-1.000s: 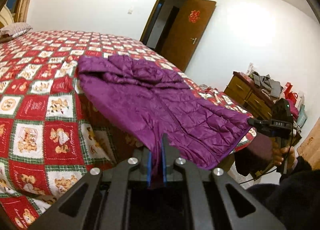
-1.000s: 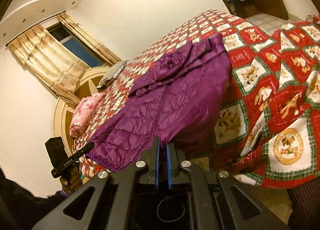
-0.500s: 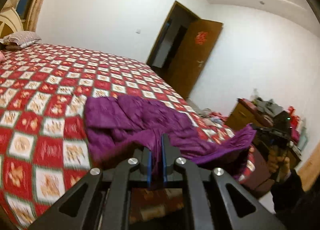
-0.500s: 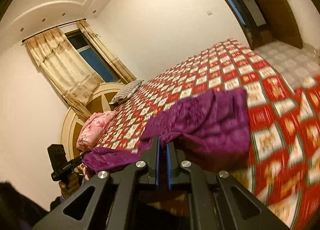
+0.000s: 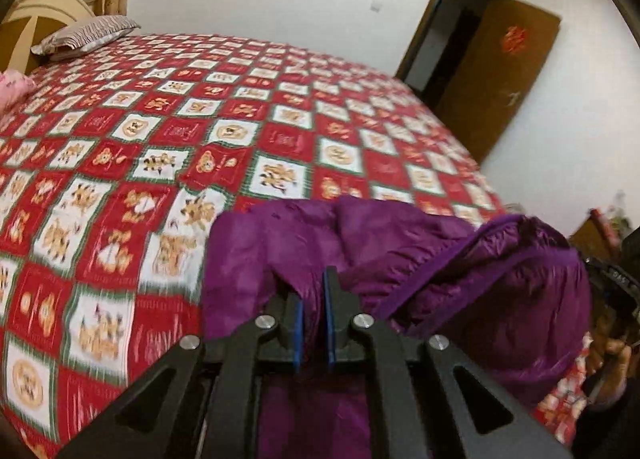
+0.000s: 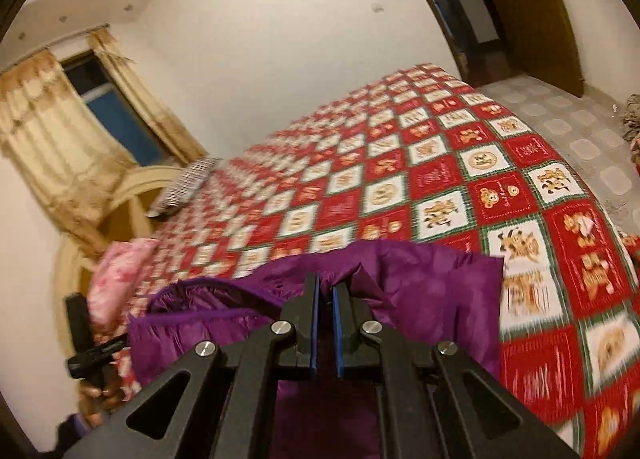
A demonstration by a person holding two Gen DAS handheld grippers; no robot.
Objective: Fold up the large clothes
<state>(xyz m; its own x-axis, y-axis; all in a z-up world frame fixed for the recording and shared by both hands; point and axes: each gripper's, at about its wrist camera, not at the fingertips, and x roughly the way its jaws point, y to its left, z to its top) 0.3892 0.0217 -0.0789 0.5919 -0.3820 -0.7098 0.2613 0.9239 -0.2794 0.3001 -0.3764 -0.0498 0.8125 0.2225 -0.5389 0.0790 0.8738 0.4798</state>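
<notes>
A purple quilted jacket (image 5: 400,251) hangs between my two grippers above the near end of the bed; it also shows in the right wrist view (image 6: 432,291). My left gripper (image 5: 313,291) is shut on one part of the jacket's edge. My right gripper (image 6: 325,291) is shut on another part of the edge. The jacket is doubled over, with its lower part drooping below the grippers. The right gripper's hand shows at the right edge of the left wrist view (image 5: 612,299). The left gripper's hand shows at the lower left of the right wrist view (image 6: 92,355).
The bed carries a red, white and green patchwork quilt (image 5: 180,131) with bear pictures. A striped pillow (image 5: 84,35) and a pink pillow (image 6: 116,275) lie by the headboard. A brown door (image 5: 496,79) stands open at the far right. Curtains (image 6: 56,147) cover a window.
Both grippers have lifted the jacket's edge and carried it forward over the bed. The jacket went from lying spread flat to bunched and doubled over.
</notes>
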